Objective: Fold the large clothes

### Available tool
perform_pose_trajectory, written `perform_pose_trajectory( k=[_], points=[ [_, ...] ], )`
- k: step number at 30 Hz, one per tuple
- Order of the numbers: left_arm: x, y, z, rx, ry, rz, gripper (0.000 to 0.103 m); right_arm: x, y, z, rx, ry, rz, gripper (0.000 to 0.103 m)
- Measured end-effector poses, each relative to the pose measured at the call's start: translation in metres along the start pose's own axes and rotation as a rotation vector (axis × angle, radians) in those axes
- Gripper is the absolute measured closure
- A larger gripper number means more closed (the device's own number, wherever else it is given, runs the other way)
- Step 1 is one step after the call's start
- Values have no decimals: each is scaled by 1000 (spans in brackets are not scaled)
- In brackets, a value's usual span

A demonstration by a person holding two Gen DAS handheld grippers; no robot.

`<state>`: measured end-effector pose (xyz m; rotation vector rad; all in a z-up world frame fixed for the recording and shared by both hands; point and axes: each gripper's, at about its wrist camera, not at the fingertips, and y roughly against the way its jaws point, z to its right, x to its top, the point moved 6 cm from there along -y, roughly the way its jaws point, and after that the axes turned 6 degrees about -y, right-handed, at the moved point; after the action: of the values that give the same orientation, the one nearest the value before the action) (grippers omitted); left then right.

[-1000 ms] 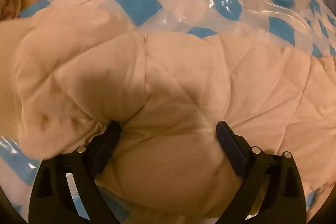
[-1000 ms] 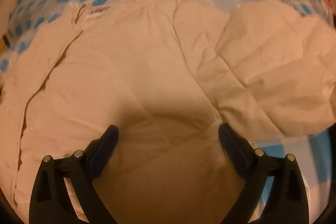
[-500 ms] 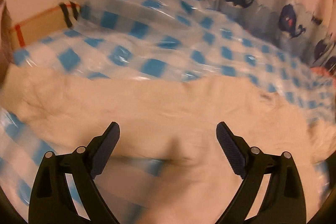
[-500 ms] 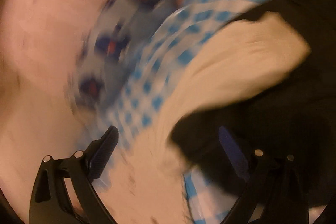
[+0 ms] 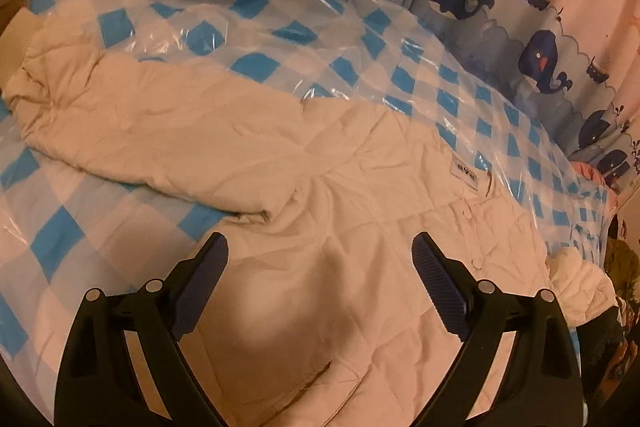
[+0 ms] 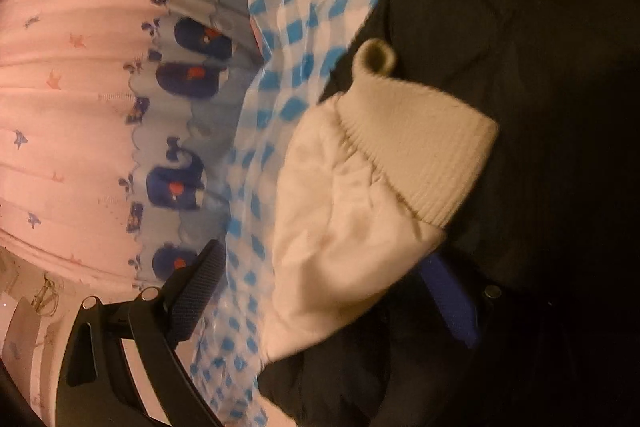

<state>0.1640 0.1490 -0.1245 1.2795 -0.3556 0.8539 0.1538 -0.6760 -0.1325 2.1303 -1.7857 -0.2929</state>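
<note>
Hovering over a cream quilted jacket (image 5: 360, 195) that lies spread on a blue-and-white checked plastic sheet (image 5: 280, 11), my left gripper (image 5: 320, 279) has its jaws wide apart and holds nothing. One sleeve (image 5: 152, 131) stretches across to the far left, ending in a rumpled cuff; a small label (image 5: 464, 171) and snap buttons mark the front opening on the right. A whale-print curtain (image 5: 540, 39) hangs behind.

My right gripper (image 6: 320, 287) is tilted sideways near the other sleeve's ribbed knit cuff (image 6: 416, 155), which rests against a dark garment (image 6: 520, 27). Its jaws are spread too — the sleeve fabric lies between them, not pinched.

To fold well, I judge I should pinch that right sleeve close behind the ribbing, carry it across the chest, and lay it flat — while my left gripper takes the far sleeve the same way, smoothing wrinkles before closing the body.
</note>
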Motion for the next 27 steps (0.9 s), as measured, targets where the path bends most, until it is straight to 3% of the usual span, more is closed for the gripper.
perform_pose_trajectory(
  k=[2,3,5,9,14,18,21,24,25,27],
  points=[
    [2,2,-2,-11,11,1,14,0,9,1,-56,72,40,57],
    [3,3,-4,-10,14,5,14,-1,12,-1,-65,100,50,84],
    [5,5,-7,-10,18,6,14,-2,18,-8,-68,148,84,90],
    [11,12,-16,-25,48,14,14,-10,30,-48,-75,283,161,92],
    [22,27,-25,-38,84,49,14,-59,28,-144,23,498,177,93],
    [32,38,-37,-61,131,71,14,-149,3,-230,120,711,85,94],
    [39,46,-48,-75,172,91,14,-245,-23,-279,194,879,-28,95],
    [45,53,-65,-86,222,108,13,-342,-55,-296,237,991,-176,95],
    [46,55,-70,-87,237,112,13,-362,-63,-295,240,995,-216,95],
    [48,59,-82,-86,272,122,13,-369,-66,-293,228,975,-236,95]
  ],
)
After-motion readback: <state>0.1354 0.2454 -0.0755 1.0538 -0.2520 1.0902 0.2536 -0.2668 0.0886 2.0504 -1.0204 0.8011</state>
